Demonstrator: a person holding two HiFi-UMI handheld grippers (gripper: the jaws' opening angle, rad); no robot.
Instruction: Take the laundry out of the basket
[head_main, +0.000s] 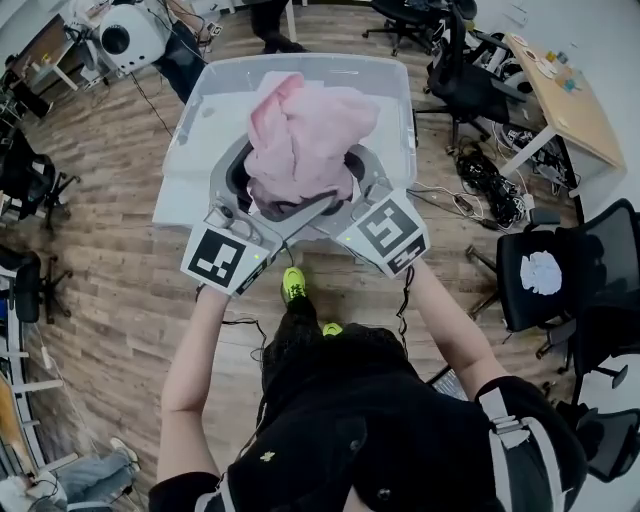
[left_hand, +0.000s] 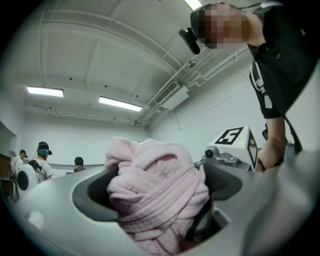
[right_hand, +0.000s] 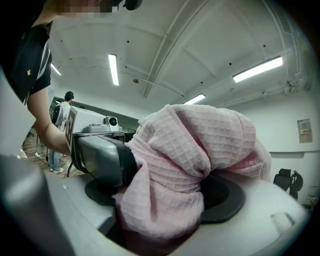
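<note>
A bunched pink waffle-weave cloth is held up over the clear plastic basket. Both grippers grip it from the near side. My left gripper is shut on its left half, and my right gripper is shut on its right half. In the left gripper view the cloth fills the gap between the dark pads, with the right gripper's marker cube just beyond. In the right gripper view the cloth bulges out above the pads, and the left gripper's body presses in from the left.
The basket stands on a wooden floor. Black office chairs and a tangle of cables lie to the right, with a wooden desk behind them. More chairs stand at the left. People stand in the far background.
</note>
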